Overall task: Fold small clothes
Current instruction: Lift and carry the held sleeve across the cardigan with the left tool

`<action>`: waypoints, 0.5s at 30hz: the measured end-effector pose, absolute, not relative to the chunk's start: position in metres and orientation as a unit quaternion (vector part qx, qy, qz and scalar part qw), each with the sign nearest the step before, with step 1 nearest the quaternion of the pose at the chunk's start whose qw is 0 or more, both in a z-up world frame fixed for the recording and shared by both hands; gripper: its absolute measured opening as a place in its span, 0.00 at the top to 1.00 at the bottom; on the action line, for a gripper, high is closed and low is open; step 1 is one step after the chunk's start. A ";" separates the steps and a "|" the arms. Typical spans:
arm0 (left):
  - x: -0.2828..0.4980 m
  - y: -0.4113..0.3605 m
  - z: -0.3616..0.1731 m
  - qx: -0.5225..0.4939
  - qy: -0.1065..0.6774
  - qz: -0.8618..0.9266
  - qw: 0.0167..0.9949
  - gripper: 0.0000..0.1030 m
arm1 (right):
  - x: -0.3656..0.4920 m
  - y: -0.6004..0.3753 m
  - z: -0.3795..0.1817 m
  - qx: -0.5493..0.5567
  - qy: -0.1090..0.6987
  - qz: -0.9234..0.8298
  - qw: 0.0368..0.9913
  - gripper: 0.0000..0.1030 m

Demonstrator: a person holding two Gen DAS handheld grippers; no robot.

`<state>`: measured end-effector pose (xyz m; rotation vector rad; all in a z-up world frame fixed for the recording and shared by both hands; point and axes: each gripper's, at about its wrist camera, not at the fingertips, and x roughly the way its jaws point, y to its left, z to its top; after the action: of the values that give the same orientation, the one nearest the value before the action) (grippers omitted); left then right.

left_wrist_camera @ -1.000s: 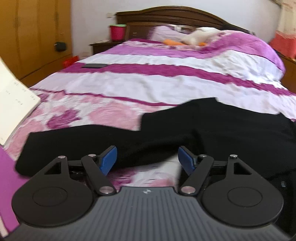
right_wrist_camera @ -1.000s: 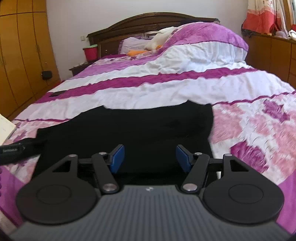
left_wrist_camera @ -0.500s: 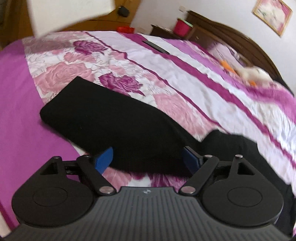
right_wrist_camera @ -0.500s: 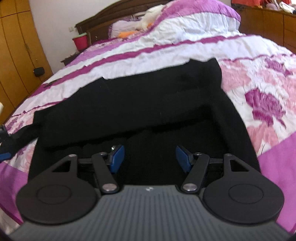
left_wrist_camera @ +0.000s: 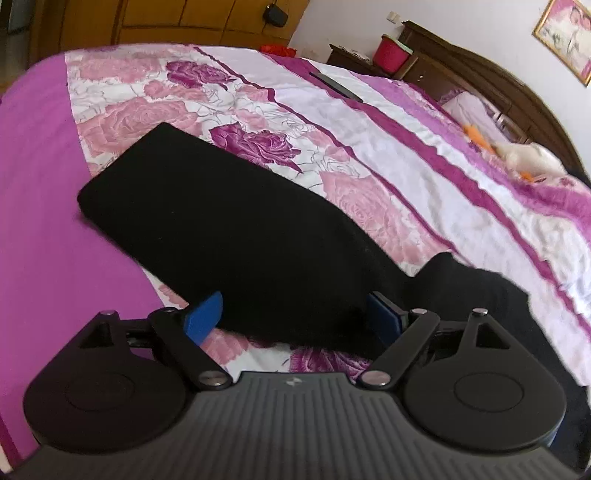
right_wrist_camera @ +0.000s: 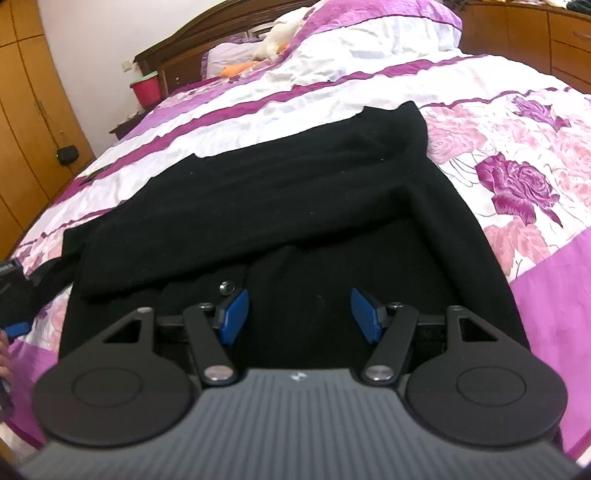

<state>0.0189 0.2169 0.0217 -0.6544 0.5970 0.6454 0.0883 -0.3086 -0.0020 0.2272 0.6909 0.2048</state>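
Note:
A black long-sleeved garment (right_wrist_camera: 295, 192) lies spread on the bed, one sleeve folded across its body. A small metal button (right_wrist_camera: 226, 287) shows near its middle. My right gripper (right_wrist_camera: 299, 314) hovers open just over the garment's lower body, with nothing pinched between its blue pads. In the left wrist view the other sleeve (left_wrist_camera: 221, 221) stretches out flat toward the purple edge of the quilt. My left gripper (left_wrist_camera: 293, 314) is low over that sleeve near the shoulder. Its jaws are opening, and the sleeve lies between the pads without being pressed.
The pink and purple floral quilt (left_wrist_camera: 406, 155) covers the bed. A dark flat device (left_wrist_camera: 334, 86) lies on it farther up. A red bucket (left_wrist_camera: 391, 55) stands on the nightstand by the headboard. A soft toy (right_wrist_camera: 280, 33) rests near the pillows. Wooden wardrobes (right_wrist_camera: 33, 122) line the left wall.
My left gripper has rolled and swung over the outstretched sleeve, its jaws spreading wider. My right gripper has come down closer to the garment's body, jaws unchanged.

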 end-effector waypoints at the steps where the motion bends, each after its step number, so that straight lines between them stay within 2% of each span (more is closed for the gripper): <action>1: 0.023 0.217 0.020 -0.311 0.279 0.315 0.852 0.15 | 0.088 -0.309 -0.003 0.113 0.337 0.099 0.929 0.39; 5: 0.037 0.228 0.017 -0.326 0.253 0.349 0.841 0.16 | 0.087 -0.310 -0.003 0.110 0.336 0.101 0.930 0.39; 7: 0.040 0.229 0.019 -0.320 0.242 0.365 0.840 0.28 | 0.087 -0.312 -0.003 0.115 0.335 0.102 0.930 0.39; 8: 0.040 0.231 0.020 -0.310 0.240 0.372 0.841 0.43 | 0.087 -0.313 -0.003 0.118 0.334 0.102 0.929 0.39; 9: 0.039 0.232 0.020 -0.301 0.237 0.377 0.843 0.53 | 0.088 -0.315 -0.004 0.123 0.334 0.102 0.929 0.39; 10: 0.037 0.234 0.020 -0.298 0.231 0.375 0.847 0.57 | 0.088 -0.316 -0.005 0.127 0.334 0.102 0.929 0.39; 12: 0.030 0.240 0.020 -0.303 0.218 0.360 0.855 0.72 | 0.089 -0.316 -0.006 0.131 0.336 0.100 0.928 0.39; 15: 0.026 0.247 0.025 -0.297 0.206 0.325 0.874 0.84 | 0.089 -0.314 -0.006 0.127 0.334 0.097 0.929 0.39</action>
<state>0.0255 0.2474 0.0247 -0.6193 0.4307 0.6779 0.0887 -0.3137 -0.0059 0.2606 0.6853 0.1979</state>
